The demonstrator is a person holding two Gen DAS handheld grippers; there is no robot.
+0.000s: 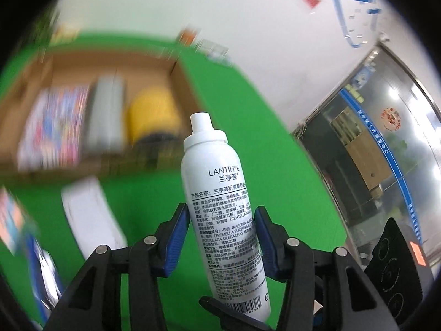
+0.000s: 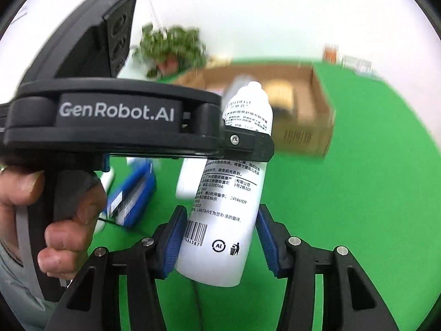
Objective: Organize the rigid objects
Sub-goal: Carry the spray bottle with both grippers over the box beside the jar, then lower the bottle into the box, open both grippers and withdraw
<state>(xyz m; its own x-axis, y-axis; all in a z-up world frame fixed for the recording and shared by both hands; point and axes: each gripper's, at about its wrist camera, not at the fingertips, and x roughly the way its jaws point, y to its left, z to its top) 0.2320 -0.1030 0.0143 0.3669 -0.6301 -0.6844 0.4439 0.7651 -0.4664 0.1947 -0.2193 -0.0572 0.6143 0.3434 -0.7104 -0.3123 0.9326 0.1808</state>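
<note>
Gripping one tall white aluminium spray can (image 1: 220, 207) together: left gripper (image 1: 220, 237) clenched mid-body, right gripper (image 2: 219, 238) clenched near base. Open brown cardboard box (image 1: 176, 66) waits at ten o'clock.

Left gripper (image 1: 222, 227) angled downward, blue-padded jaws clamped on white spray bottle (image 1: 223, 209). Right gripper (image 2: 219, 237) likewise pitched down, jaws gripping same bottle lower on body. Person's hand (image 2: 52, 220) wrapped around left gripper's handle.
</note>
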